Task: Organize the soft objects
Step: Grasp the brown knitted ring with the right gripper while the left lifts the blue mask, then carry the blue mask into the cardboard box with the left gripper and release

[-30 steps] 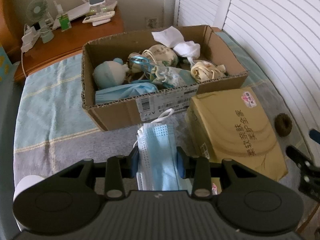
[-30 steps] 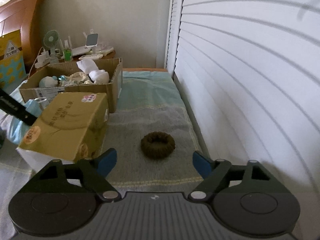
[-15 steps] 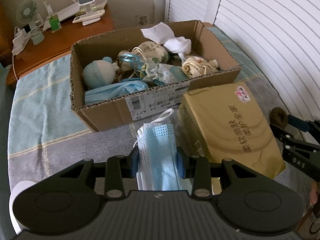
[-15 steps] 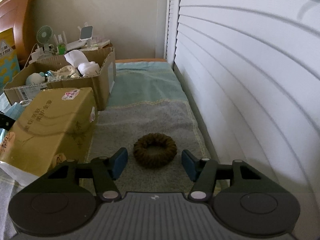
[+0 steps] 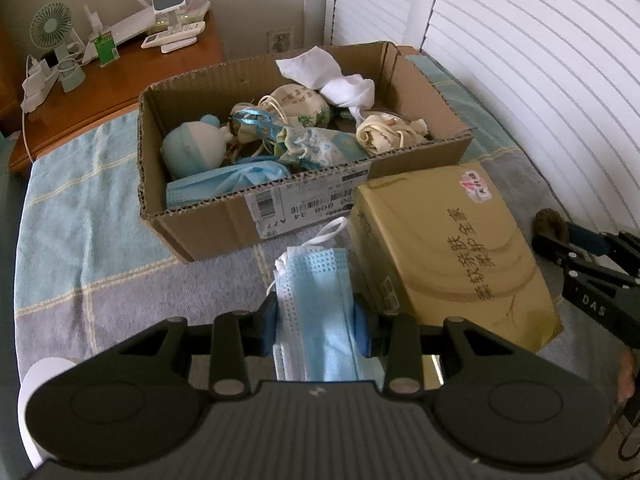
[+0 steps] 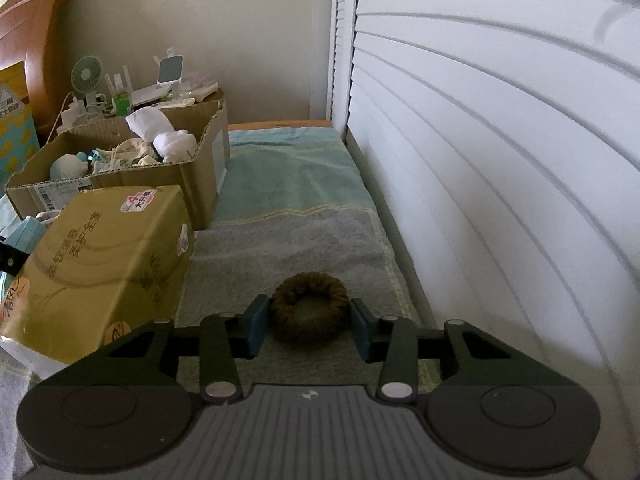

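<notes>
The right gripper (image 6: 306, 330) bracketed the brown fuzzy ring-shaped hair tie (image 6: 307, 306) beside the yellow tissue pack (image 6: 100, 256), jaws not yet shut, while the left gripper (image 5: 316, 326) pinched blue pleated masks (image 5: 316, 300); a shallow closure might snag the towel (image 6: 296, 216).

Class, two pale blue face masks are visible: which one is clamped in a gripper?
The pale blue pleated face mask outside the cardboard box, pinched by the left gripper; the other lies inside.
</notes>
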A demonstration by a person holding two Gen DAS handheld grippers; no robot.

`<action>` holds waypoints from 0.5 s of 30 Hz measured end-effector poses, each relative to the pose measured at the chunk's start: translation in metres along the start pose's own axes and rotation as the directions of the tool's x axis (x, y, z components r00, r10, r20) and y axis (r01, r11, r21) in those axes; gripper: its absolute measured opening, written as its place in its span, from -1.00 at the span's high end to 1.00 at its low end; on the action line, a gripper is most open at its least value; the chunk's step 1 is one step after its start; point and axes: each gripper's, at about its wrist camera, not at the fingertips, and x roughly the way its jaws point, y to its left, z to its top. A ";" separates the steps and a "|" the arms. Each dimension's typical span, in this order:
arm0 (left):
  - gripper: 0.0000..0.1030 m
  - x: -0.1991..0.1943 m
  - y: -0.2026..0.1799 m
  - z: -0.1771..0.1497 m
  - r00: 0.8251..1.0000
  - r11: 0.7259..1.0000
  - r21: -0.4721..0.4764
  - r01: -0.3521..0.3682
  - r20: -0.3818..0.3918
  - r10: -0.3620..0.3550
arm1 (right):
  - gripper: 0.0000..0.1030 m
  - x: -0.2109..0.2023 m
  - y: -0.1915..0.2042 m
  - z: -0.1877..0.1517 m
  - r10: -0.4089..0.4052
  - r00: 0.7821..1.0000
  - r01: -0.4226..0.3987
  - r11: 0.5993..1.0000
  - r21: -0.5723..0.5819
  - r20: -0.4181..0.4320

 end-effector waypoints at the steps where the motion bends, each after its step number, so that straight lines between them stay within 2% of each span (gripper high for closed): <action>1: 0.30 -0.001 0.000 -0.001 1.000 1.000 0.000 0.001 0.002 -0.001 | 0.08 -0.001 -0.001 0.000 0.000 1.000 0.000 1.000 0.002 0.003; 15: 0.30 -0.043 0.002 -0.020 0.997 0.999 0.036 0.039 0.071 -0.041 | 0.08 -0.046 0.009 0.004 0.010 0.999 -0.009 1.000 -0.024 0.050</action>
